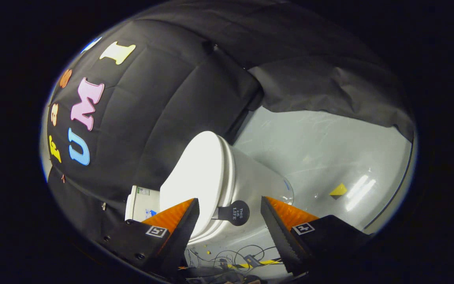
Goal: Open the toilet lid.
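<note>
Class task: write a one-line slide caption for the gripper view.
Open gripper approaching the small black round lift tab on the closed white toilet lid, tab between its fingers.

Tongs [230, 207] wide apart, unladen

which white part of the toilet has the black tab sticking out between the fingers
The lid, the flat oval on the tank's side. The tab juts from its edge, between the open gripper fingers; the bowl carries none.
</note>
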Action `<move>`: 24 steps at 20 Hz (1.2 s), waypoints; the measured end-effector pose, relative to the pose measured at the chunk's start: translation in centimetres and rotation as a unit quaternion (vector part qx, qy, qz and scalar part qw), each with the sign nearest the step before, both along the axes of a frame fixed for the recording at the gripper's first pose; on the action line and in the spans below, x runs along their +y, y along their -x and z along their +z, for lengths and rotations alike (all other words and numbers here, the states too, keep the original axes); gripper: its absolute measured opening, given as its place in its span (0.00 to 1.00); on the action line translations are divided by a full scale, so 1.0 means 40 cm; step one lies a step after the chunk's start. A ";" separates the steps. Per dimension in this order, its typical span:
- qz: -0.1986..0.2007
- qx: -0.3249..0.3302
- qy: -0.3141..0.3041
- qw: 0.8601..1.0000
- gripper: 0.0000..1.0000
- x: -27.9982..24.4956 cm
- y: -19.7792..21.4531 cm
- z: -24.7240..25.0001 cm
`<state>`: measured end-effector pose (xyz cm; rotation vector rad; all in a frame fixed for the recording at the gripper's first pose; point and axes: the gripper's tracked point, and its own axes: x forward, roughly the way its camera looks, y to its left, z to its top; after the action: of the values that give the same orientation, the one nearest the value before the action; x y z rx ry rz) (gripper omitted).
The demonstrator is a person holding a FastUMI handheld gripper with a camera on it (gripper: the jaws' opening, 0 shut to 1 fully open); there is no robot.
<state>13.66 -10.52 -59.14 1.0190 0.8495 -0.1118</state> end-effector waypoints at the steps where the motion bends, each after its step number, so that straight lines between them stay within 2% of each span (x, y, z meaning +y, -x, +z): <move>1: 0.001 0.010 -0.008 1.000 0.99 0.007 0.001 -0.020; 3: -0.001 0.020 -0.025 0.999 0.99 0.029 -0.002 -0.034; 4: -0.007 0.021 -0.035 0.999 0.94 0.024 -0.014 -0.040; 6: -0.012 0.021 -0.063 0.998 0.92 0.030 -0.021 -0.041; 8: -0.009 0.035 -0.077 0.996 0.56 0.050 -0.016 -0.060; 10: -0.009 0.021 -0.073 0.997 0.20 0.043 -0.029 -0.058; 11: -0.013 0.012 -0.067 0.998 0.15 0.062 -0.050 -0.069; 12: 0.008 0.013 -0.045 0.999 0.10 0.049 -0.018 -0.034; 15: 0.037 -0.002 -0.005 0.999 0.10 0.055 -0.027 -0.022; 19: 0.036 -0.012 -0.006 0.999 0.09 0.054 -0.030 0.023; 24: 0.035 -0.022 0.020 0.999 0.06 0.049 -0.034 0.064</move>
<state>15.02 -8.54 -56.56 0.9490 0.8385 -0.0461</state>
